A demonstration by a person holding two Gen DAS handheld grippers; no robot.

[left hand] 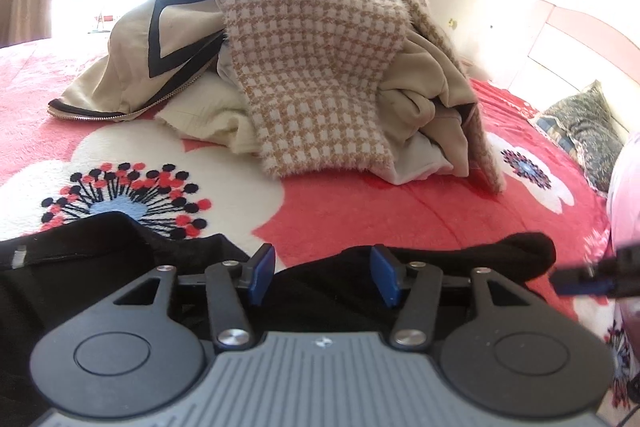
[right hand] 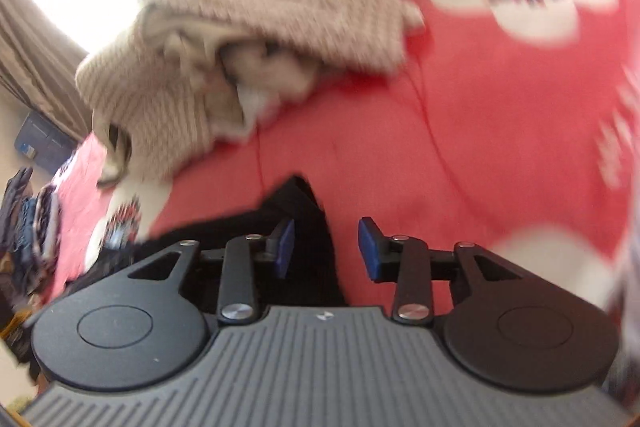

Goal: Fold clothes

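A: What lies nearest, and what could go wrong?

B: In the left wrist view, a black garment [left hand: 328, 291] is spread on the bed's red flowered blanket [left hand: 360, 219], directly under the left tongs [left hand: 322, 277]. With neither tongs gripping, the cloth may slump or crease, and a blind pinch could catch the blanket as well.

A: How do the tongs stand?

B: The left tongs are about half open, blue pads apart, hovering over the black cloth and holding nothing. The right tongs [right hand: 327, 249] are partly open and empty, a black corner [right hand: 296, 211] at their eleven o'clock; that view is blurred.

A: And farther off?

B: At twelve o'clock, well beyond, a heap of unfolded clothes [left hand: 320, 67] topped by a beige houndstooth knit.
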